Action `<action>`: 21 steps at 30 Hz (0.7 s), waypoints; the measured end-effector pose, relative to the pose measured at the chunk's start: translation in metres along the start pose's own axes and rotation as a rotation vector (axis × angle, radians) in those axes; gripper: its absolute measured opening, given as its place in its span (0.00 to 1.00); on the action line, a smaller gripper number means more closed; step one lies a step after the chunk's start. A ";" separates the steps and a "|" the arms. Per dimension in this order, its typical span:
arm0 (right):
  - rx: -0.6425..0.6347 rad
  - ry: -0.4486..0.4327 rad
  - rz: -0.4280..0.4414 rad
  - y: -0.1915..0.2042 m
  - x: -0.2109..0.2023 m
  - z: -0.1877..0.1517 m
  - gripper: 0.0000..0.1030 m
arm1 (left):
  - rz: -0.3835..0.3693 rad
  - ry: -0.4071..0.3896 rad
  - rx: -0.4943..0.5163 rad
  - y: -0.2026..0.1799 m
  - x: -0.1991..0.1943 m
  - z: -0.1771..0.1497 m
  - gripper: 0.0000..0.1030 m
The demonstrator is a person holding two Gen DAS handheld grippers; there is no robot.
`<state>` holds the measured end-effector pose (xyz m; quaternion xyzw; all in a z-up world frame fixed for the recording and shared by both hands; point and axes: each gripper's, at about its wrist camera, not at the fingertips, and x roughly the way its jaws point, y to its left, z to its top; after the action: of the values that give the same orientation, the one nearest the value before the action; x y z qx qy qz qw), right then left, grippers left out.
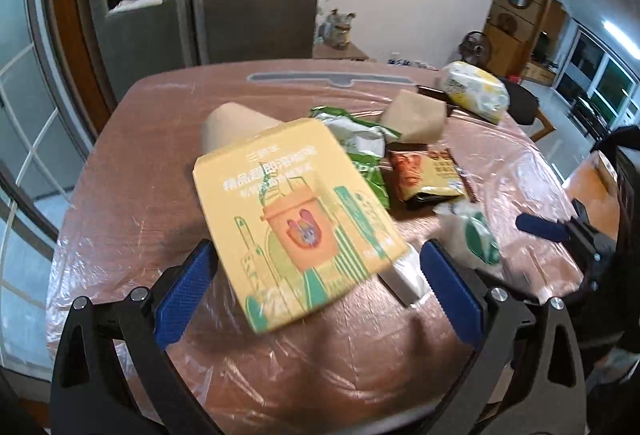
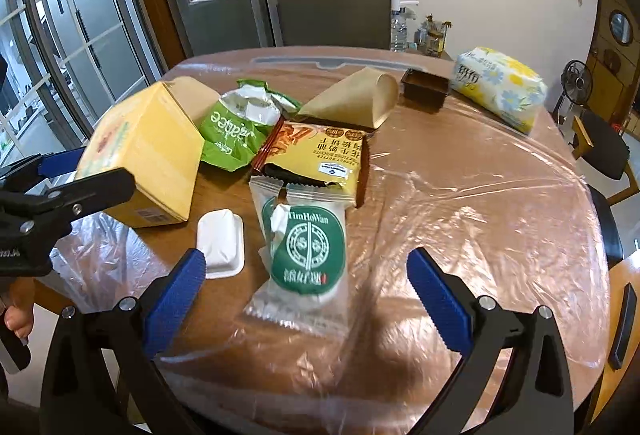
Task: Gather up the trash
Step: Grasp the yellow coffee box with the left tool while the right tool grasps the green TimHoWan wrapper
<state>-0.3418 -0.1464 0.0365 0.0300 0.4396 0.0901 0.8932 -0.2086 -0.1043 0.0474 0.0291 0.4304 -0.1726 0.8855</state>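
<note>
Both the left gripper (image 1: 316, 283) and the right gripper (image 2: 306, 281) stand wide open, holding nothing, above the table (image 2: 480, 195). Nearest lie the yellow box (image 1: 296, 219) and the white-green wrapper (image 2: 304, 247); farther, the green bag (image 2: 236, 131). I judge a first pick is next: descend and close.

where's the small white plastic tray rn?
In the right wrist view, the small white tray sits on the table, lower left of centre, between the yellow box and the green-and-white TimHoWan wrapper, just beyond the right gripper's left fingertip.
</note>
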 end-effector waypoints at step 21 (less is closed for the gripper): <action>0.104 0.051 0.102 -0.013 0.024 0.006 0.90 | 0.018 0.036 -0.028 0.009 0.025 0.010 0.97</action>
<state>-0.3209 -0.1547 0.0194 0.0964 0.4643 0.1132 0.8731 -0.1832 -0.1051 0.0334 0.0235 0.4485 -0.1579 0.8794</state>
